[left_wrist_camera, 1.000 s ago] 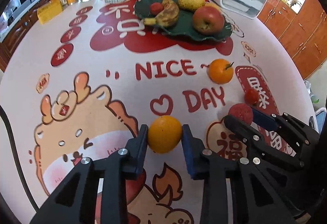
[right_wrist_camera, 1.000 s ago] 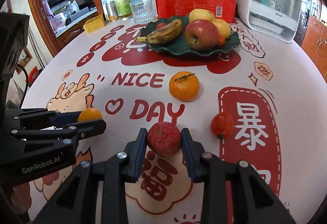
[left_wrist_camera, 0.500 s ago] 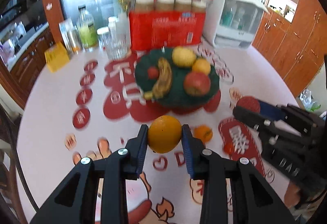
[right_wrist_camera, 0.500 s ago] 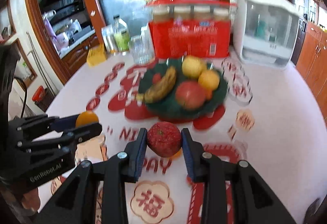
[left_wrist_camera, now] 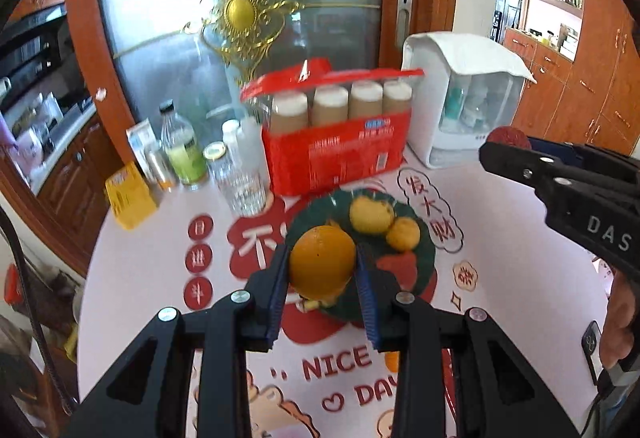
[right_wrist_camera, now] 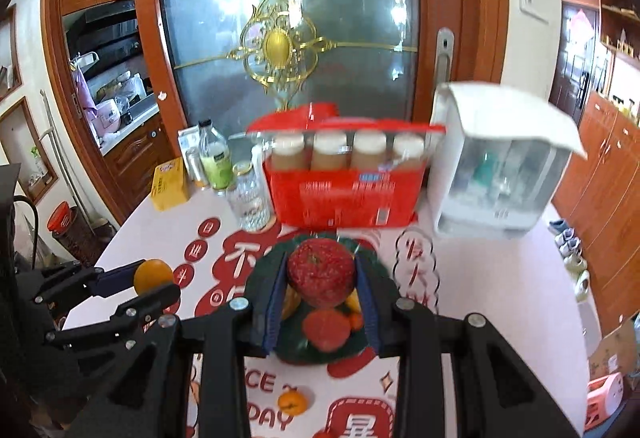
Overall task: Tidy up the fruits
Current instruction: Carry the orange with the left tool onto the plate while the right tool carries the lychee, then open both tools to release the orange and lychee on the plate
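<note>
The left hand-held gripper (left_wrist_camera: 322, 272) is clamped on an orange (left_wrist_camera: 322, 263), held in the air above a dark green plate (left_wrist_camera: 424, 258). The right hand-held gripper (right_wrist_camera: 321, 280) grips a red apple (right_wrist_camera: 321, 278) the same way, above the same plate. On the plate lie a pear (left_wrist_camera: 371, 215), a banana (right_wrist_camera: 291, 302) and other fruit. A tangerine (right_wrist_camera: 293, 402) sits on the surface (right_wrist_camera: 500, 302), nearer than the plate. Behind the plate stands a red package (right_wrist_camera: 344, 194).
</note>
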